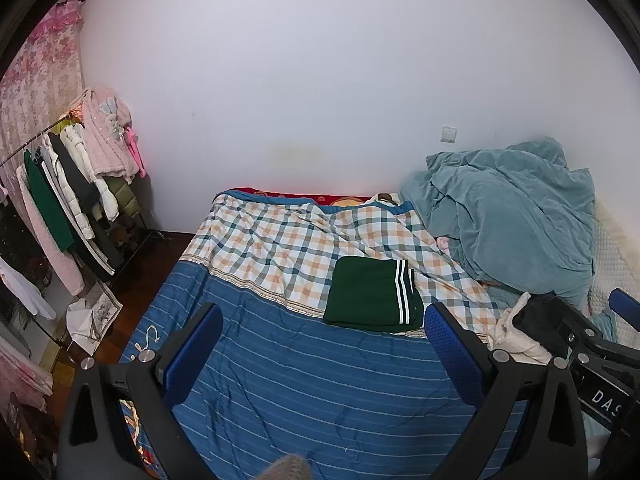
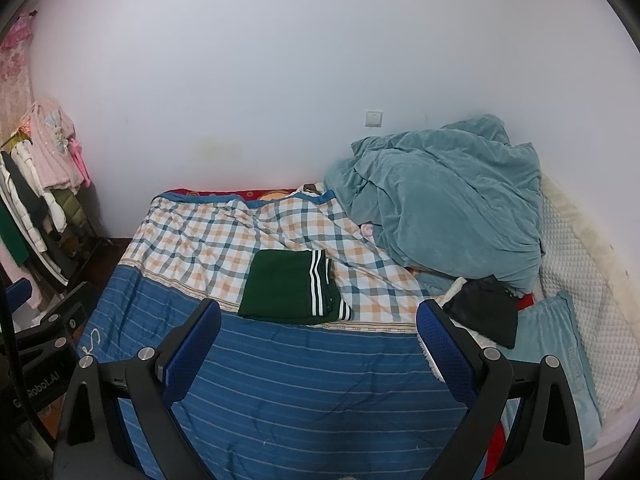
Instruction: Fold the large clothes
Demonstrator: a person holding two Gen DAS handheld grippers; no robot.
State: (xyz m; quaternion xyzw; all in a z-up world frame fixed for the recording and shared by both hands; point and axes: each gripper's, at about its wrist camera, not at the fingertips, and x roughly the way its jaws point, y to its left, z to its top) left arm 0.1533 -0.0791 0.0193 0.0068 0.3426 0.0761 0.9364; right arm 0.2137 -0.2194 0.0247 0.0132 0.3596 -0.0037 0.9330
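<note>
A dark green garment (image 1: 370,294) with white side stripes lies folded into a flat rectangle on the bed, where the checked cover meets the blue striped quilt (image 1: 304,380). In the right wrist view the same folded garment (image 2: 290,288) sits just beyond the fingers. My left gripper (image 1: 324,320) hovers over the blue quilt, open and empty, short of the garment. My right gripper (image 2: 319,316) is open too, with nothing between its blue pads. A black garment (image 2: 486,308) lies on a white fleecy one (image 2: 456,292) to the right.
A crumpled teal blanket (image 2: 444,196) is heaped at the back right of the bed, with a teal pillow (image 2: 556,340) and a white quilted pad (image 2: 576,256) beside it. A clothes rack (image 1: 72,184) with hanging coats stands left of the bed. Paper lies on the wooden floor (image 1: 132,308).
</note>
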